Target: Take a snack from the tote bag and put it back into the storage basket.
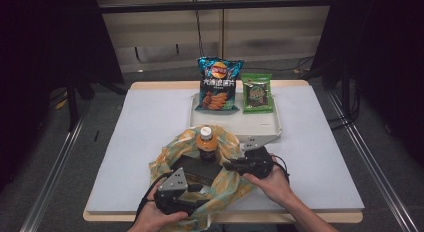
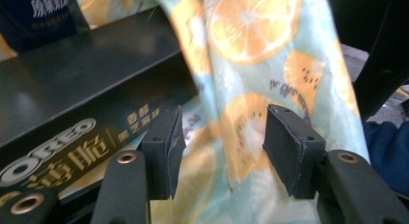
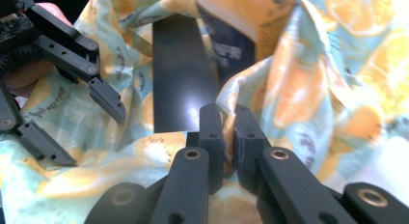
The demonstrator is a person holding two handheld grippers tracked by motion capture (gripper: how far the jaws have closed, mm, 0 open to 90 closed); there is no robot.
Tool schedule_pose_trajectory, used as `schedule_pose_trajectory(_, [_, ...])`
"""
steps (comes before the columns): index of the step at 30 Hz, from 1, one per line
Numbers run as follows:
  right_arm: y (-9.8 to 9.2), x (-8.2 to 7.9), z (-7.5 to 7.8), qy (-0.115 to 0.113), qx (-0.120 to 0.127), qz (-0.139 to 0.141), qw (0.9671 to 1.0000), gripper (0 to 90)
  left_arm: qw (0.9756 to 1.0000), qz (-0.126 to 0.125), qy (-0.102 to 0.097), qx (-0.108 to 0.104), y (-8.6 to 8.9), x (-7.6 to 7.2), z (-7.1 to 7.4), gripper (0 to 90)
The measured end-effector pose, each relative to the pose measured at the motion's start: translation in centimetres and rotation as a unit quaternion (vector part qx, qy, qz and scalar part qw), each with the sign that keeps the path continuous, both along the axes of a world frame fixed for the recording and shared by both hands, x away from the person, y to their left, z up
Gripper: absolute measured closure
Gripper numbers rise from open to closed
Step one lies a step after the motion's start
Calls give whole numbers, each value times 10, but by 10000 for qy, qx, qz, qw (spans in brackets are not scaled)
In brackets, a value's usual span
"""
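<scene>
A fruit-print cloth bag [image 1: 170,157] lies at the table's front with an orange-capped bottle [image 1: 206,142] standing in it and a black Oreo box [image 1: 197,168] lying flat in front of the bottle. My left gripper [image 2: 219,151] stands open at the bag's near edge. The cloth [image 2: 251,50] hangs between its pads without being pinched, and the box [image 2: 87,79] lies just to its left. My right gripper [image 3: 228,132] is shut on a fold of the bag's rim [image 3: 299,89], beside the box [image 3: 178,74] and the bottle [image 3: 236,21].
A white tray [image 1: 265,127] behind the bag carries a blue chips bag [image 1: 218,87] and a green snack packet [image 1: 257,93]. White table cover spreads to both sides. The left gripper [image 3: 94,139] faces the right gripper across the bag.
</scene>
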State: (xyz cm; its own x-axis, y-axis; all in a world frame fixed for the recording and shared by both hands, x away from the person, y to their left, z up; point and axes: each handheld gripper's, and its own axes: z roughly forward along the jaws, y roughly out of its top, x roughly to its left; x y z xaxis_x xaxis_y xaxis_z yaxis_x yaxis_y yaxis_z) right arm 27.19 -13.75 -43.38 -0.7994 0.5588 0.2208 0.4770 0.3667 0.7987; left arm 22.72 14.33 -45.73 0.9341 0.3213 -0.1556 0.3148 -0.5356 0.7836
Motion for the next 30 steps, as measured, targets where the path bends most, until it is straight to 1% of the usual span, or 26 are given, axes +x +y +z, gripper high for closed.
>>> schedule_pose_trajectory(1, [-4,0,-1,1,39,-31,10000,856,10000,10,31,18,0,0,-1,483])
schedule_pose_trajectory(2, [-6,0,-1,18,45,-26,10000,856,9999,-15,16,101,0,1,-2,499])
schedule_pose_trajectory(3, [-7,-1,-2,21,40,-36,10000,855,9998,34,37,188,-1,2,-3,520])
schedule_pose_trajectory(5, [-10,-1,-2,29,55,-56,10000,851,9997,26,87,239,-1,4,-5,557])
schedule_pose_trajectory(6, [-12,-2,-3,14,27,-66,10000,844,9997,34,86,236,-1,4,-5,589])
schedule_pose_trajectory(7, [-13,-3,-3,6,32,-74,10000,839,9997,-14,70,251,0,4,-5,628])
schedule_pose_trajectory(8, [-15,-4,-3,6,54,-98,9999,845,9997,-55,88,203,0,4,-5,685])
schedule_pose_trajectory(9, [-16,-4,-4,-36,30,-94,9999,847,9997,-79,68,222,0,3,-4,728])
schedule_pose_trajectory(10, [-17,-6,-4,-26,45,-102,9999,847,9997,-119,108,190,0,3,-4,772])
schedule_pose_trajectory(11, [-18,-7,-5,-17,9,-106,9999,849,9996,-180,109,208,-1,3,-5,810])
schedule_pose_trajectory(12, [-19,-8,-6,-27,-11,-99,9999,852,9994,-179,84,284,-2,3,-5,855])
schedule_pose_trajectory(13, [-20,-10,-7,-34,-18,-103,9999,851,9994,-166,103,281,-2,3,-5,882])
schedule_pose_trajectory(14, [-22,-11,-7,-23,-36,-115,9999,845,9995,-178,122,231,-3,3,-6,892])
schedule_pose_trajectory(15, [-23,-11,-8,-26,-55,-125,9999,843,9994,-193,115,261,-3,3,-5,894])
schedule_pose_trajectory(16, [-25,-12,-8,25,-27,-177,9998,843,9992,-222,103,301,-3,4,-5,895])
schedule_pose_trajectory(17, [-26,-13,-10,41,-12,-197,9998,841,9994,-226,107,254,-4,5,-6,895])
schedule_pose_trajectory(20, [-27,-15,-13,46,-135,-204,9997,843,9990,-240,112,354,-5,5,-6,895])
schedule_pose_trajectory(21, [-27,-16,-14,65,-150,-210,9996,841,9991,-258,94,321,-5,4,-7,895])
schedule_pose_trajectory(23, [-27,-18,-16,36,-237,-191,9995,837,9992,-247,120,277,-5,3,-8,891])
schedule_pose_trajectory(24, [-28,-19,-19,42,-330,-198,9993,837,9991,-266,119,318,-5,3,-7,884])
schedule_pose_trajectory(25, [-29,-20,-20,52,-364,-206,9991,840,9988,-326,71,372,-4,4,-8,865])
schedule_pose_trajectory(26, [-30,-21,-23,74,-415,-224,9989,838,9990,-282,90,347,-5,4,-9,856])
schedule_pose_trajectory(27, [-32,-21,-27,111,-437,-223,9987,834,9984,-300,83,480,-5,4,-8,856])
schedule_pose_trajectory(28, [-33,-21,-31,135,-422,-234,9987,834,9983,-304,97,493,-5,4,-9,856])
schedule_pose_trajectory(30, [-34,-22,-36,168,-514,-214,9983,820,9977,-341,84,573,-6,5,-10,856])
